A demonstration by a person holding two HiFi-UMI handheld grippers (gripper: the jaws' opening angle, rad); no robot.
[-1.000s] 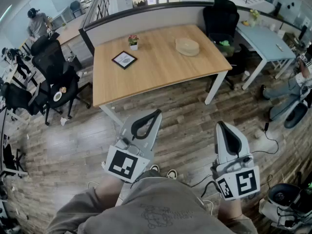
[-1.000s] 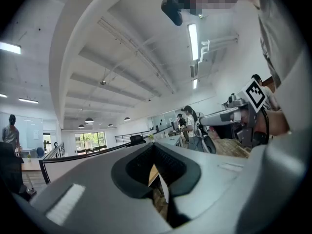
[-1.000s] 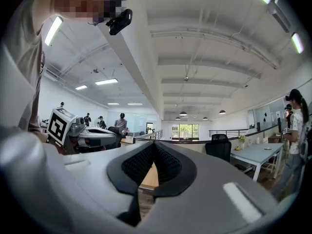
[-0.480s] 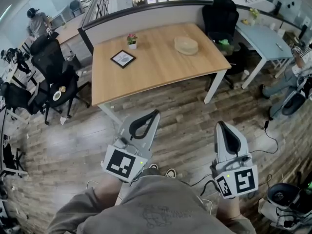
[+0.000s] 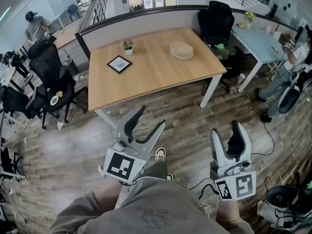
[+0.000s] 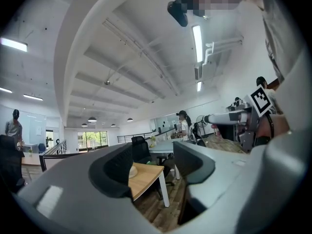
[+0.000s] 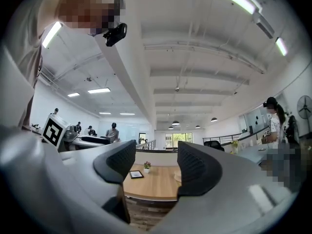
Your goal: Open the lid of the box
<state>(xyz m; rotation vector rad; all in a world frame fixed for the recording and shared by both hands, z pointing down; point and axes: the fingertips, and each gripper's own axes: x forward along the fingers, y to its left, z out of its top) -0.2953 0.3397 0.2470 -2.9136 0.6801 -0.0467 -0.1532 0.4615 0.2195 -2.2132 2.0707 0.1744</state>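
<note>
The box (image 5: 181,50) is a round, pale woven one with its lid on, at the far right of a wooden table (image 5: 156,77). Both grippers hang over the floor, well short of the table. My left gripper (image 5: 151,117) is at lower left, its jaws opening, with nothing between them. My right gripper (image 5: 225,129) is at lower right, jaws opening too, and holds nothing. In the left gripper view the gripper (image 6: 153,162) frames the table's corner (image 6: 146,175), and the box (image 6: 132,171) peeks past the left jaw. The right gripper (image 7: 156,162) faces the table (image 7: 151,185).
A framed picture (image 5: 119,64) and a small potted plant (image 5: 127,44) stand on the table's far left. Black office chairs (image 5: 53,77) are left of the table and another (image 5: 217,21) behind it. A light blue desk (image 5: 263,40) is at right, with a seated person (image 5: 292,52).
Both grippers' jaws have gone from shut to spread apart. The table has shifted slightly left and up in the head view.
</note>
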